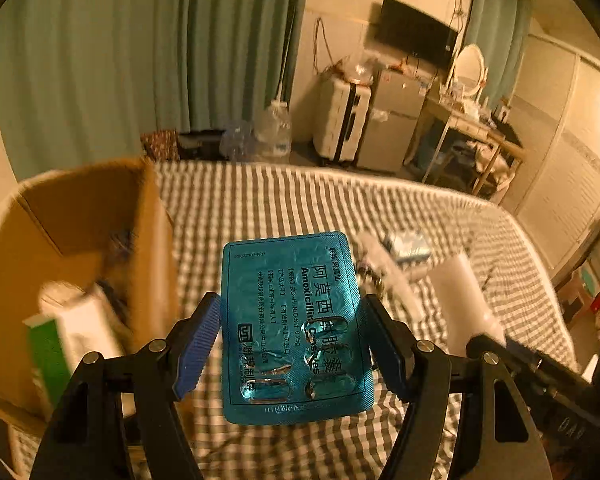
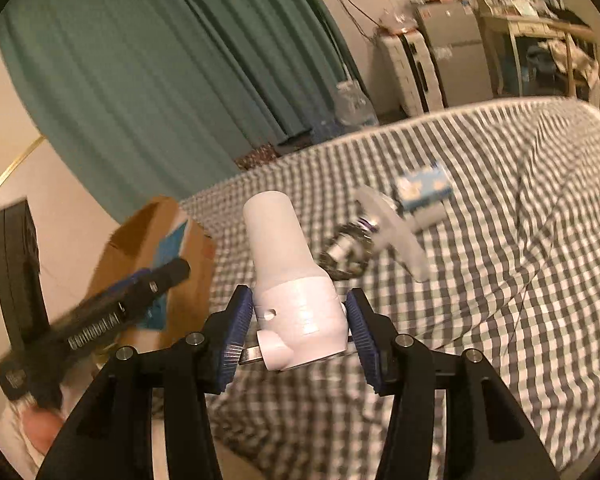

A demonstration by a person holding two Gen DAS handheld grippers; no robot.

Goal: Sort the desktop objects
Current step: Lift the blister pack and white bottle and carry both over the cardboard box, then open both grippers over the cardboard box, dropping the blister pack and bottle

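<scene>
1. Left wrist view: left tool (image 1: 292,344) grips a blue blister pack (image 1: 294,328) by its side edges, long axis pointing ahead. Cardboard box (image 1: 80,240) sits just left of it, nearer this hand; foil is teal, printed, some pockets emptied.
2. Right wrist view: right tool (image 2: 296,320) clamps a white plastic nozzle (image 2: 290,276), narrow end ahead, above the checked bed (image 2: 480,280). Box is far left.

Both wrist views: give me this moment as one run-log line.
left hand-held gripper: shut on blue blister pack | right hand-held gripper: shut on white plastic fitting | cardboard box: left, holds items | bed: small items remain
</scene>
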